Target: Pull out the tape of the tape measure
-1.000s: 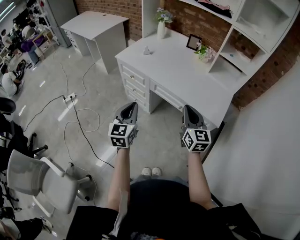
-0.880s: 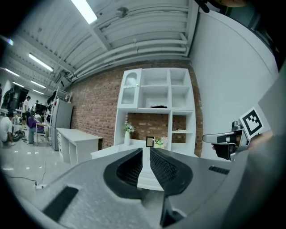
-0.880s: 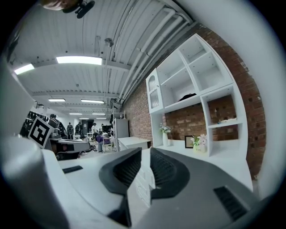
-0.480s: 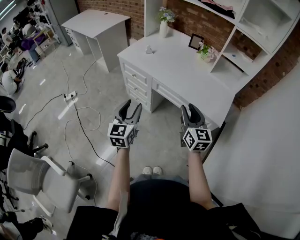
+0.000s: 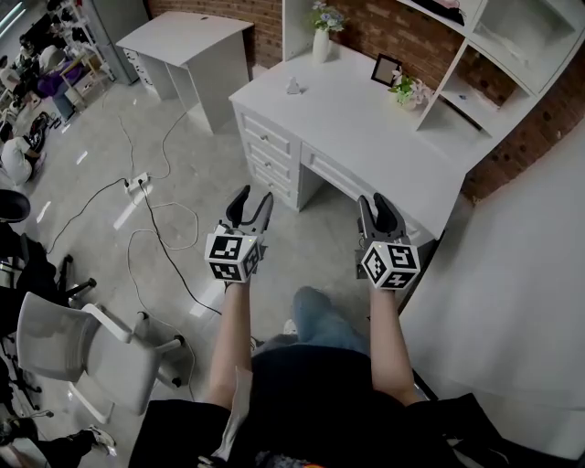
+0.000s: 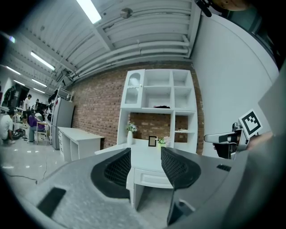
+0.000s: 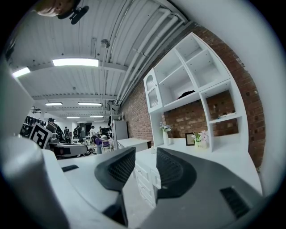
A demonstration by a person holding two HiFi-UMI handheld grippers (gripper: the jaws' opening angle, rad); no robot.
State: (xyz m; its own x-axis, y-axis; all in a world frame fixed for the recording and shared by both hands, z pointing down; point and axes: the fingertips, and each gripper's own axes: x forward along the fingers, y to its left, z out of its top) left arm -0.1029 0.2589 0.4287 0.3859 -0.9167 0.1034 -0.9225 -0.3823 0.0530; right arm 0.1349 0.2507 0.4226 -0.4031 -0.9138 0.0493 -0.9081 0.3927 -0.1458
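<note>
Grey floor (image 5: 91,183) fills the left of the head view, crossed by black cables (image 5: 160,238) that run to a power strip (image 5: 137,186), with a grey chair (image 5: 82,352) at the lower left. Ahead stands a white bench (image 5: 366,137) with drawers, set against a brick wall (image 5: 366,27) under a white shelf unit (image 5: 494,55). On the bench are a vase of flowers (image 5: 322,37), a picture frame (image 5: 387,69), a small flower pot (image 5: 409,90) and, well apart from them near the left end, a small pale object (image 5: 292,87) too small to identify.

A person's bare forearms hold the left gripper (image 5: 253,199) and the right gripper (image 5: 377,203) side by side in the air, short of the bench and pointing towards it. Each gripper's own view shows its dark, ribbed fingers (image 6: 117,169) standing wide apart, having just been opening. Nothing sits between either pair; only the distant bench shows through the gap.

The tape measure cannot be picked out in any view.
</note>
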